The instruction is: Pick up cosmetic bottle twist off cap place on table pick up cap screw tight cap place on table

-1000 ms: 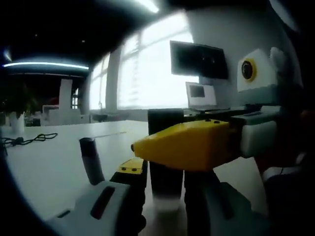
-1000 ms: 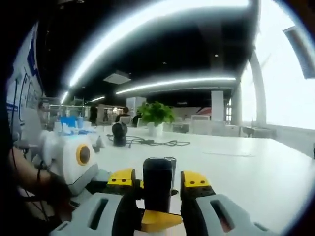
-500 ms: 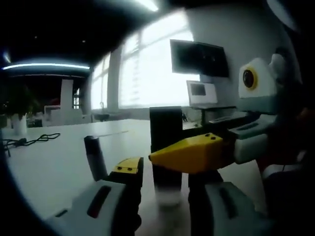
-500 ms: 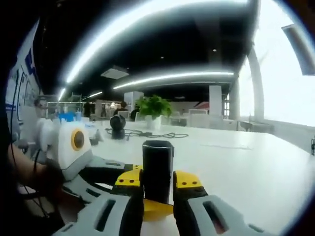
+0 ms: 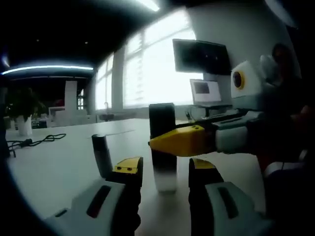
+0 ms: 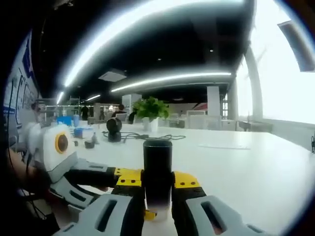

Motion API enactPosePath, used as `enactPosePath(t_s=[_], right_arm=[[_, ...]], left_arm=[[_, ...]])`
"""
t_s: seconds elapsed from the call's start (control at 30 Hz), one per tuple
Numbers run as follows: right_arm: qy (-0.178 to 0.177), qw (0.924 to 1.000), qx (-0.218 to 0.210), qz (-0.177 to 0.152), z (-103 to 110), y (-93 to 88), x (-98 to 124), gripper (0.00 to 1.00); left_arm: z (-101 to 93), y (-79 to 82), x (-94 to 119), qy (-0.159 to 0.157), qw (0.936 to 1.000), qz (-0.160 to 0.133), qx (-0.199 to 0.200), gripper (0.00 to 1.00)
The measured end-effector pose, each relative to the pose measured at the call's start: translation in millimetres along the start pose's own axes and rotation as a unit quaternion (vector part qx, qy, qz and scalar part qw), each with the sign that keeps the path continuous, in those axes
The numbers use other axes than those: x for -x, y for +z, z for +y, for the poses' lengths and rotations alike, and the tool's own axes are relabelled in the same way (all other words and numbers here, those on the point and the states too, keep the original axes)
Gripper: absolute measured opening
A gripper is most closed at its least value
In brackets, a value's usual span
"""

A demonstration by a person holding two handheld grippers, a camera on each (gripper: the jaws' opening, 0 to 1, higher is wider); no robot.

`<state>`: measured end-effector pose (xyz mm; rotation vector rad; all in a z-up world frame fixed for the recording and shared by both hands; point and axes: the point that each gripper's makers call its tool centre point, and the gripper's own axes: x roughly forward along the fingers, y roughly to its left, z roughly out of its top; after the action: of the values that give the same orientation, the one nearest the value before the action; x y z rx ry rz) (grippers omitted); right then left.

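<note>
R gripper [image 6: 151, 181] is clamping smooth cylindrical cosmetic bottle [image 6: 157, 169], black cap [image 5: 162, 116], frame centre; L gripper [image 5: 165, 172] is gaping wide.

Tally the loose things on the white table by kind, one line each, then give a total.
Cosmetic bottle, standing between the right gripper fingers: 1
Slim dark tube, leaning: 1
Potted plant: 1
Black cable: 1
Round black device: 1
Total: 5

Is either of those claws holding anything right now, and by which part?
The right gripper clamps the cosmetic bottle around its dark upper part. The left gripper stands open around it.
</note>
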<state>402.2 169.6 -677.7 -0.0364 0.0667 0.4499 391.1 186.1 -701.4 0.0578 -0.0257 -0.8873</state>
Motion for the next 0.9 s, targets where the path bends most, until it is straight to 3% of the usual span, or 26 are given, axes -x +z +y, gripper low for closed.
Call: enactPosePath(t_s=[0.27,0.9], right_arm=[[-0.025,0.9995,0.013,-0.017,-20.2,12.9,-11.1,0.13],[-0.073,0.9969,0.005,-0.028,-76.7,18.9,-38.6,0.13]], left_arm=[[5.3,2.7,1.2,0.01,0.9999,-0.009,0.011,0.27],[9.8,3.2,0.8,0.019,0.9996,-0.01,0.016,0.27]])
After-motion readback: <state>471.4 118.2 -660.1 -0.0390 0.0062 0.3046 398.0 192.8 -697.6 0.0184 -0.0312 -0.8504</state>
